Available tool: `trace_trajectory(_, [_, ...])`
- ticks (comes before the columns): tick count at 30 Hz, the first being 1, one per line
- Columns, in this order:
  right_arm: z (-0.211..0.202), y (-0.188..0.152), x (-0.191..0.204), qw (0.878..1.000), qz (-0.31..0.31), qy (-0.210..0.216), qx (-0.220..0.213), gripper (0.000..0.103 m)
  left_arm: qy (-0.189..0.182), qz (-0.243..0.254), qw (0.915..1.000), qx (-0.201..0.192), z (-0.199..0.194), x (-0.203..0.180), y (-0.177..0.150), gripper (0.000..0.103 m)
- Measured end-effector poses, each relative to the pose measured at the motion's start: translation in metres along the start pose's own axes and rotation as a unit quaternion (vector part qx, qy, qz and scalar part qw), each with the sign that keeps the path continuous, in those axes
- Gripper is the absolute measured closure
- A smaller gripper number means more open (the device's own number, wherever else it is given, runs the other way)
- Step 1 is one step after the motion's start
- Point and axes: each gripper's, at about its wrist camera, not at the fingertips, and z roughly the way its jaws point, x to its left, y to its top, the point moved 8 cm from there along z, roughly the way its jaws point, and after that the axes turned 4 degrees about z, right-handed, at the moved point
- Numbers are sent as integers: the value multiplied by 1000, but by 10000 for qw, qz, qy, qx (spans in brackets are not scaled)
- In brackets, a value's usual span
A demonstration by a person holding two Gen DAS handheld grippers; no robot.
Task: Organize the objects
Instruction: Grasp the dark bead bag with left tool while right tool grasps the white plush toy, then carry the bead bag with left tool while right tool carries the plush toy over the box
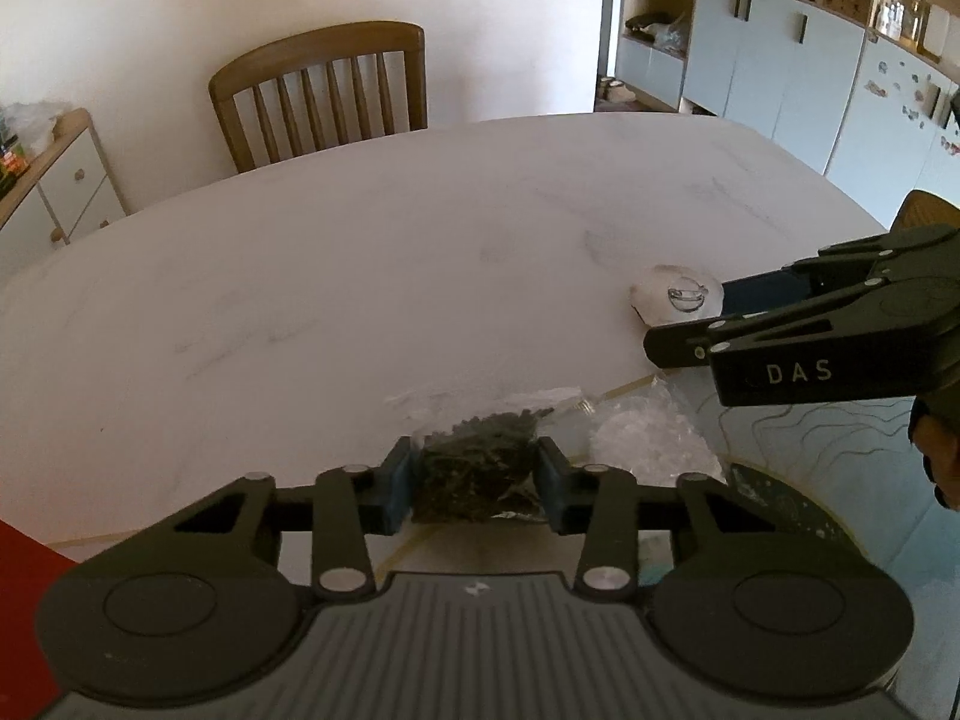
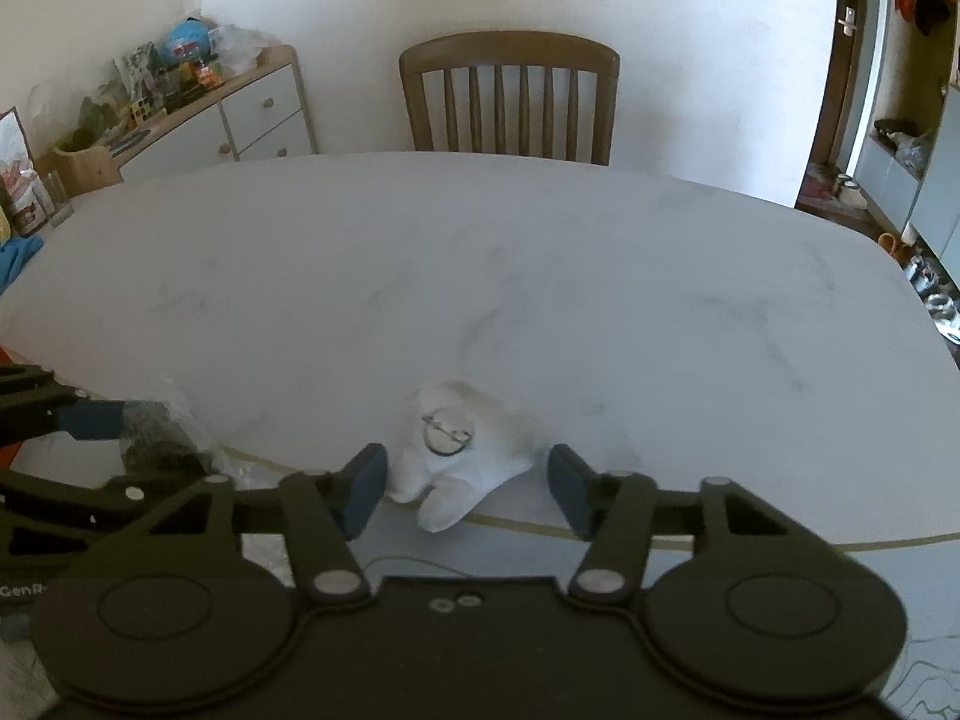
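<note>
The clear plastic bag of dark dried leaves (image 1: 480, 468) sits at the near edge of the white marble-look oval table (image 1: 360, 276), pinched between the left gripper's (image 1: 474, 483) blue pads. To its right, a small white cloth pouch with a printed emblem (image 2: 450, 450) overhangs that same edge, lying untouched between the right gripper's (image 2: 465, 492) spread jaws. The far tabletop is open.

Clear plastic bag of dark, crumbly contents (image 1: 474, 474), possibly dried leaves; sits at the near table edge, clamped between two blue pads. Second clear bag, crumpled, pale contents (image 1: 654, 444), just beside it. White soft pouch with round printed emblem (image 2: 450, 450) lies slumped, overhanging the near edge.
</note>
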Motion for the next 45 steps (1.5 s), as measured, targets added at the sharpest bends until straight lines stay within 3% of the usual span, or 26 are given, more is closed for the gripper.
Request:
trace_trajectory(7, [-6, 2, 0, 9999, 42, -58, -72, 57, -12, -88, 10000, -2, -7, 2, 0, 67])
trace_trajectory(21, [-71, -1, 15, 9991, 158, 158, -351, 58, -120, -437, 9989, -133, -65, 8, 2, 67])
trace_trajectory(32, [-134, -7, 46, 9977, 181, 395, -525, 58, -255, -629, 9975, -192, -120, 14, 0, 67])
trace_trajectory(45, [-184, -12, 110, 9958, 43, 693, -590, 58, -399, -853, 9952, -280, -181, 49, -20, 67])
